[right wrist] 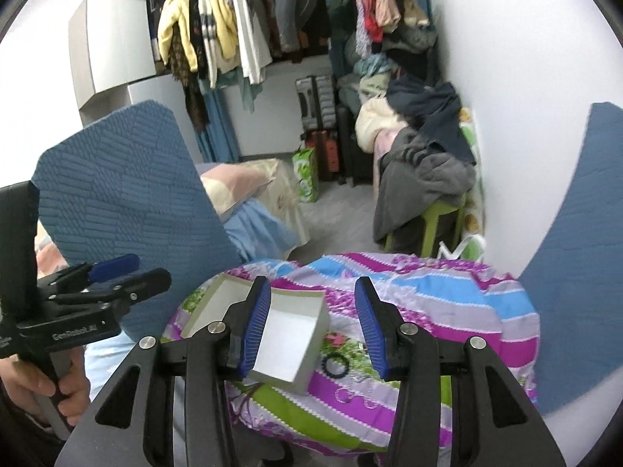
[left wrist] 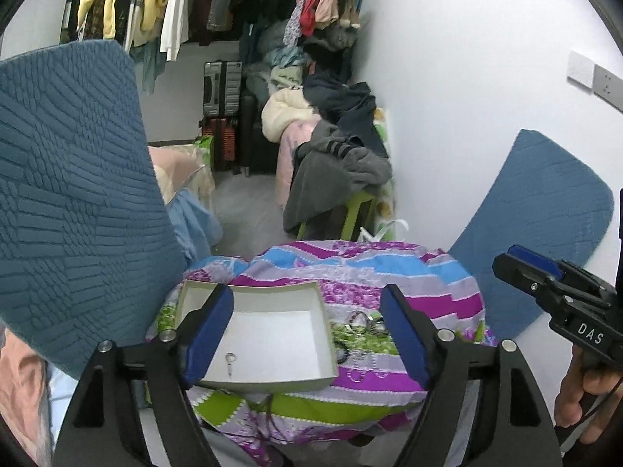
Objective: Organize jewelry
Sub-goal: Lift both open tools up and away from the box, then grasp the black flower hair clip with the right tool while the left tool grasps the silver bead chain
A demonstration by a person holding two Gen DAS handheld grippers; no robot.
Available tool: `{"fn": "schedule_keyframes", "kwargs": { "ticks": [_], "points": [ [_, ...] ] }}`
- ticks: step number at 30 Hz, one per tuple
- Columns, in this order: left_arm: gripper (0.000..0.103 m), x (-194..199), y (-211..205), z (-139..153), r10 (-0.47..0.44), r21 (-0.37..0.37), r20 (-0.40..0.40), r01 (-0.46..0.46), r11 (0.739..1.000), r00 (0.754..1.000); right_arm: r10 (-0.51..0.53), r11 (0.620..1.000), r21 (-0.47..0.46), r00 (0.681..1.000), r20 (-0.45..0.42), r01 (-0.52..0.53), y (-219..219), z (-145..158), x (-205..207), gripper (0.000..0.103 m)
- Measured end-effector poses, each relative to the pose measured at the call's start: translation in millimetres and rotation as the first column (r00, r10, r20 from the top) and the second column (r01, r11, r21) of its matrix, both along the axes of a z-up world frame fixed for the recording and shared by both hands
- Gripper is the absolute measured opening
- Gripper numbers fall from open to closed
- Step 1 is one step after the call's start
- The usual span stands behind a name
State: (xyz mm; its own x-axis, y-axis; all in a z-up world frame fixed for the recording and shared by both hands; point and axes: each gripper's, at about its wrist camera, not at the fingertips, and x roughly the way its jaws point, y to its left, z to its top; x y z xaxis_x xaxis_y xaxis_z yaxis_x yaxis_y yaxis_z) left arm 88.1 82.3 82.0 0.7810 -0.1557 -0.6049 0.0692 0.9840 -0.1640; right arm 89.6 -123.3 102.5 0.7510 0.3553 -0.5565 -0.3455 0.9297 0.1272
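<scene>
An open white box (left wrist: 272,334) sits on a colourful patterned cloth (left wrist: 409,284); it also shows in the right wrist view (right wrist: 288,334). A small silver earring (left wrist: 230,362) lies inside the box. Several loose jewelry pieces (left wrist: 362,323) lie on the cloth right of the box, with a black ring-shaped band (right wrist: 335,366) among them. My left gripper (left wrist: 307,334) is open and empty above the box. My right gripper (right wrist: 313,330) is open and empty, above the box's right edge and the jewelry. The right gripper also shows at the right edge of the left view (left wrist: 545,276).
Two blue quilted cushions (left wrist: 74,202) (left wrist: 537,218) flank the cloth-covered surface. Behind are a green stool with piled clothes (left wrist: 342,179), suitcases (left wrist: 224,116), a hanging clothes rack (left wrist: 155,0) and a white wall (left wrist: 467,58).
</scene>
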Motion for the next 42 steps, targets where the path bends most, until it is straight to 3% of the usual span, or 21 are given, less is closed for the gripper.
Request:
{"fn": "schedule_keyframes", "kwargs": {
  "ticks": [5,12,25,32,40,42],
  "points": [
    [0.083,-13,-26,-6,0.019,-0.007,0.004,-0.019,1.000,1.000,-0.034,0.999,-0.010,0.999,0.016,0.034,-29,-6,-22,0.044],
    [0.083,-24,-53,-28,0.058,-0.022,-0.014,-0.058,0.998,0.998,-0.074,0.997,0.001,0.997,0.015,0.074,-65,-29,-43,0.054],
    [0.083,-15,-94,-97,0.011,-0.022,-0.080,-0.013,1.000,0.997,-0.131,0.991,0.006,0.991,-0.023,0.132,-103,-103,-51,0.054],
    [0.083,-5,-112,-144,-0.065,-0.064,-0.160,0.055,0.996,0.985,-0.141,0.990,-0.006,0.988,-0.068,0.141,-112,-154,-44,0.047],
    [0.081,12,-133,-188,-0.127,-0.096,-0.235,0.106,0.990,0.964,-0.142,0.990,-0.004,0.983,-0.118,0.143,-114,-192,-28,0.042],
    [0.073,20,-137,-197,-0.135,-0.111,-0.263,0.109,0.988,0.955,-0.140,0.990,0.005,0.980,-0.142,0.142,-117,-201,-20,0.039]
  ]
}}
